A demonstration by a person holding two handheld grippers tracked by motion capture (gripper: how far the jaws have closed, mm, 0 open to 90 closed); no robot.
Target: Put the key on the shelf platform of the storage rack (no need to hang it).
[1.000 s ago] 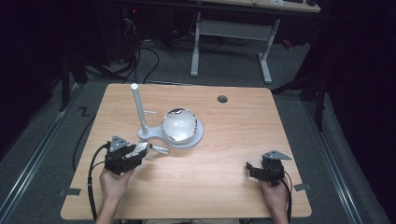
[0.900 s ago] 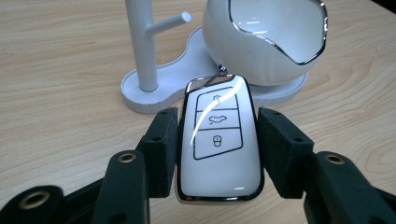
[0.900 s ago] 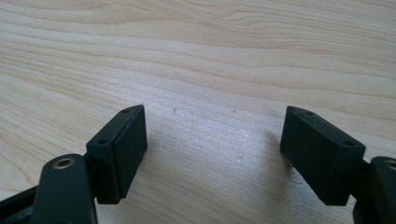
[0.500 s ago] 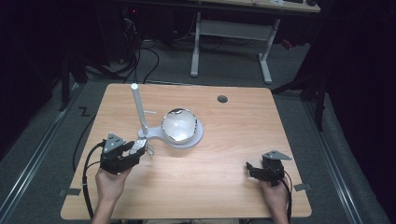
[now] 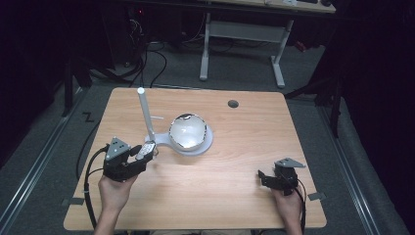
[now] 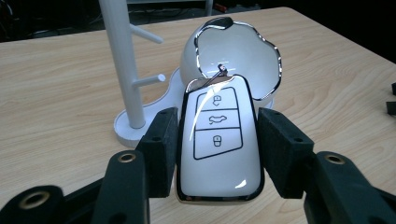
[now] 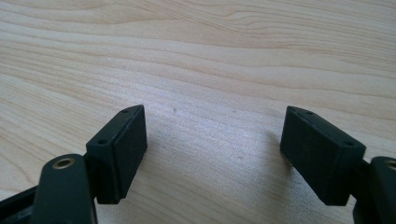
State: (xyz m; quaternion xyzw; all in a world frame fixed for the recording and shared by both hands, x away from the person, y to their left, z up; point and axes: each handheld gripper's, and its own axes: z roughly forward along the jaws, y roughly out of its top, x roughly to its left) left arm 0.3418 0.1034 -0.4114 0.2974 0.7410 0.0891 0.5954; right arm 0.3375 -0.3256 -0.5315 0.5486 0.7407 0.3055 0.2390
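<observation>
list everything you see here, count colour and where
car key fob: 1, white with black trim, clamped between the left tool's pads, near the stand
stand with pole and pegs: 1, white, table centre-left
bowl: 1, white with chrome rim, on the stand's base
table: 1, light wood, middle of view
grommet hole: 1, dark, far side of table
desk frame: 1, white, floor behind the table
left tool: 1, black, shut on the fob
right tool: 1, black, open over bare table
hands: 2, near edge
</observation>
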